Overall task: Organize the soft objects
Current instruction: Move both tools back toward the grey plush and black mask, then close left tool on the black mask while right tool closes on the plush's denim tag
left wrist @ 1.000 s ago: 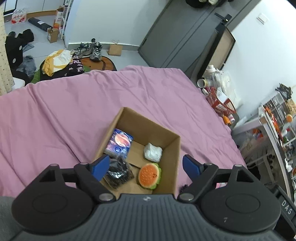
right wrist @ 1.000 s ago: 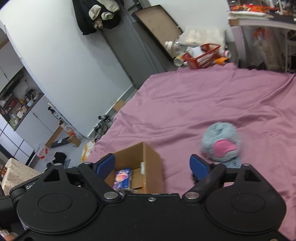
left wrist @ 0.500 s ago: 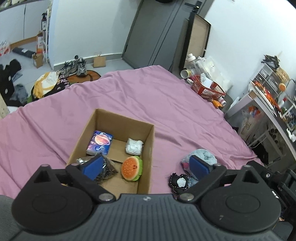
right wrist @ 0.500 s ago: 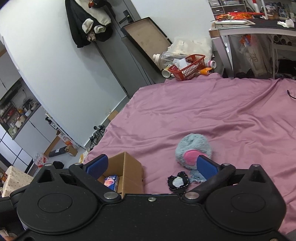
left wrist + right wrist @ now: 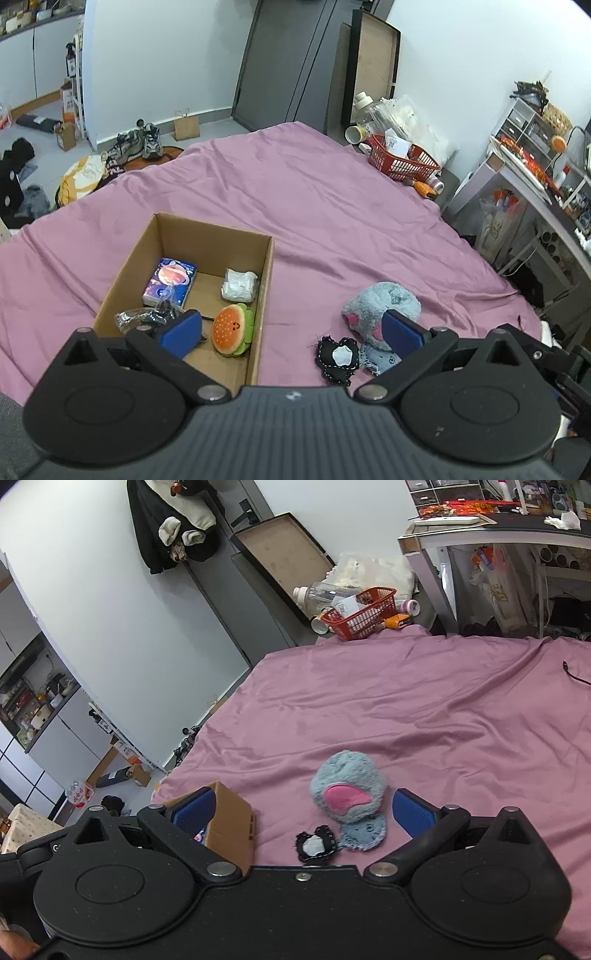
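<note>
An open cardboard box sits on the pink bedsheet. Inside it lie a burger plush, a blue packet, a white wad and a dark bagged item. To the box's right on the sheet rest a fluffy grey-blue plush with a pink patch and a small black-and-white soft piece. My left gripper hangs open above the box's near right corner, holding nothing. My right gripper is open and empty, just short of the grey plush.
A red basket with bottles stands off the bed's far corner. A desk and shelves line the right side. Shoes, bags and clothes litter the floor beyond the bed. A dark door is behind.
Both grippers pulled back and swung right. The left view now takes in the grey plush and black piece beside the box; in the right view the plush sits centred between the fingers.
</note>
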Demonstrator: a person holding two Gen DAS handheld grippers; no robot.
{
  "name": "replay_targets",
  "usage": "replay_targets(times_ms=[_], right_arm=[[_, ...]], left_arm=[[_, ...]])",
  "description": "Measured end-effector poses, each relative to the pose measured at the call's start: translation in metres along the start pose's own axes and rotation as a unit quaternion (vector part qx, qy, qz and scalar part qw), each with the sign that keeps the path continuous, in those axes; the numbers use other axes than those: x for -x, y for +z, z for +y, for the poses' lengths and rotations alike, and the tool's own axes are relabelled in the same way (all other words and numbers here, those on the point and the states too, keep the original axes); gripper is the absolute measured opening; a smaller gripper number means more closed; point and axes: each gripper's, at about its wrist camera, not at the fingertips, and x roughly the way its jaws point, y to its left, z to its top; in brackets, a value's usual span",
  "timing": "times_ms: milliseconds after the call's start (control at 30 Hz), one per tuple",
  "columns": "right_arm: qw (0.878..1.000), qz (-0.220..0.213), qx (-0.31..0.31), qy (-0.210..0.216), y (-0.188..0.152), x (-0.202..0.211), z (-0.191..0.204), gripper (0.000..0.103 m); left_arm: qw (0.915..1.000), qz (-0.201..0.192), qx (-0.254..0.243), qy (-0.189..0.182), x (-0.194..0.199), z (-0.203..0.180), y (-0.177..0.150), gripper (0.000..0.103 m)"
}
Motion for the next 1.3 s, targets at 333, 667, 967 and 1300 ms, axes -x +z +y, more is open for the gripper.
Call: replay_targets(times_ms=[333, 667, 967, 1300], right_arm=[[0.999, 0.01, -0.05, -0.019, -0.003, -0.016, -0.052, 0.103], [0.991, 0.061, -0.119, 0.018, -0.015, -0.062, -0.081, 0.084], [0.983, 0.098, -0.151, 0.021, -0.027, -0.103, -0.096, 0.076], [0.975, 0.129, -0.181, 0.023, -0.035, -0.12, -0.114, 0.072]], left_arm=[[0.9994, 0.032, -0.014, -0.005, -0.026, -0.026, -0.009, 0.103], [0.9992, 0.038, -0.013, -0.006, -0.069, -0.04, -0.019, 0.099], [0.9974, 0.07, -0.016, 0.004, -0.105, -0.044, -0.032, 0.085], [0.994, 0.079, -0.076, 0.01, -0.135, -0.066, -0.038, 0.073]])
